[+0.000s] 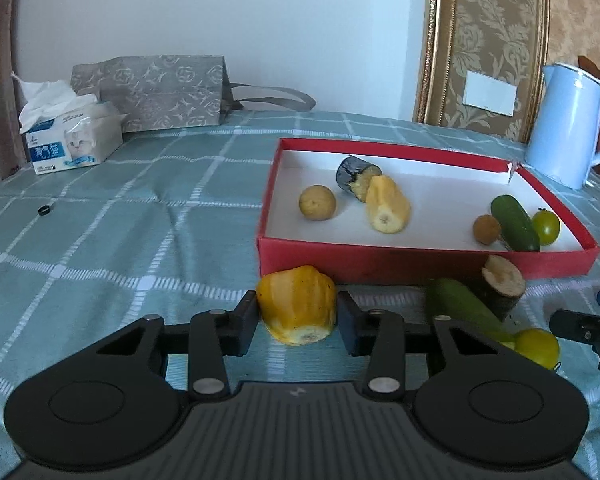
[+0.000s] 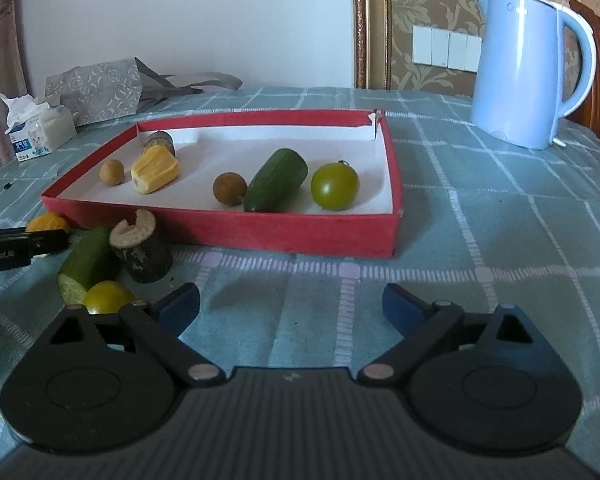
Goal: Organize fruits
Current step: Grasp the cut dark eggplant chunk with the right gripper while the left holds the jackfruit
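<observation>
Only the left view shows the left gripper [image 1: 298, 316] clamped on the yellow squash [image 1: 297, 304] just before the red box [image 1: 420, 266], while the right gripper [image 2: 291, 308] hangs wide open, holding nothing, over the cloth [image 2: 500, 240].

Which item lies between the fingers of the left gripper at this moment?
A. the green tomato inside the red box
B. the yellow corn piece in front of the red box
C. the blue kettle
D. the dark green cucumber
B: in the left wrist view the yellow corn piece sits on the tablecloth between the fingers of the left gripper, just in front of the red box.
</observation>
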The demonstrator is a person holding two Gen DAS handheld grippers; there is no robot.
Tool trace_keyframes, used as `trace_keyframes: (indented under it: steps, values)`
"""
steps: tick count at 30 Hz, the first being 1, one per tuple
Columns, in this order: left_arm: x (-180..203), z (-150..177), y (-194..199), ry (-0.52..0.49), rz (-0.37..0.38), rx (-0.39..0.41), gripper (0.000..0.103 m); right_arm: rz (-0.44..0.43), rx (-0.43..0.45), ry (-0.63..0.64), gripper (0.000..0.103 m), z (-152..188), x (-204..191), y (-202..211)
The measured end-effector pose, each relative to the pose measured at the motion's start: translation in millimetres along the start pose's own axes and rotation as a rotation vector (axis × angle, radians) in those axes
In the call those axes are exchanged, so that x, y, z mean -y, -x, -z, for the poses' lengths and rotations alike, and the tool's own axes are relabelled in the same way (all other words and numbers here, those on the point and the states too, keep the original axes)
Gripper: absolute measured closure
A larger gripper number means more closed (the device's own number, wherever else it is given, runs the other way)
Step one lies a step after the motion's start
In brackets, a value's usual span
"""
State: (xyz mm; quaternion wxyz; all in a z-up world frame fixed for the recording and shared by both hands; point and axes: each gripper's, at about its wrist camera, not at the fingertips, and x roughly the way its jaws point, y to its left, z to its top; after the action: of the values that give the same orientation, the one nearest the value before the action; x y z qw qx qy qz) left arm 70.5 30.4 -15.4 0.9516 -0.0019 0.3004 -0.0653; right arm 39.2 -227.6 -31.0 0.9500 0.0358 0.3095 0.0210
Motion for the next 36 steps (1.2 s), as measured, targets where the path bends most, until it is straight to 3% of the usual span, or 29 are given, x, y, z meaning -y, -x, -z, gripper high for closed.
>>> trace_keyframes:
  steps: [4, 9, 14, 19, 25, 29, 36]
  values:
    - [4.1, 0.1, -0.3, -0.023, -0.015, -0.001, 0.062, -0.017, 0.021, -0.012, 0.011, -0.8, 1.4, 2.0]
    - [4.2, 0.1, -0.4, -0.029, -0.018, -0.002, 0.062, -0.1, 0.062, -0.026, 0.015, -9.0, -3.4, 6.5]
    - [4.5, 0.3, -0.8, -0.032, -0.019, -0.003, 0.062, -0.162, 0.084, 0.059, 0.028, -9.7, -21.6, 9.1]
    - [5.2, 0.4, -0.8, -0.037, -0.022, -0.004, 0.062, -0.155, 0.115, 0.161, 0.039, -12.4, -43.1, 7.3]
    - [5.3, 0.2, -0.9, -0.037, -0.022, -0.004, 0.062, -0.208, 0.109, 0.204, 0.041, -14.8, -58.7, 8.6]
    - [5.7, 0.2, -1.0, -0.038, -0.022, -0.005, 0.062, -0.187, 0.082, 0.219, 0.054, -14.9, -63.4, 1.6]
    - [5.7, -0.2, -0.9, -0.038, -0.023, -0.005, 0.061, -0.196, 0.04, 0.216, 0.058, -18.9, -73.2, -12.4]
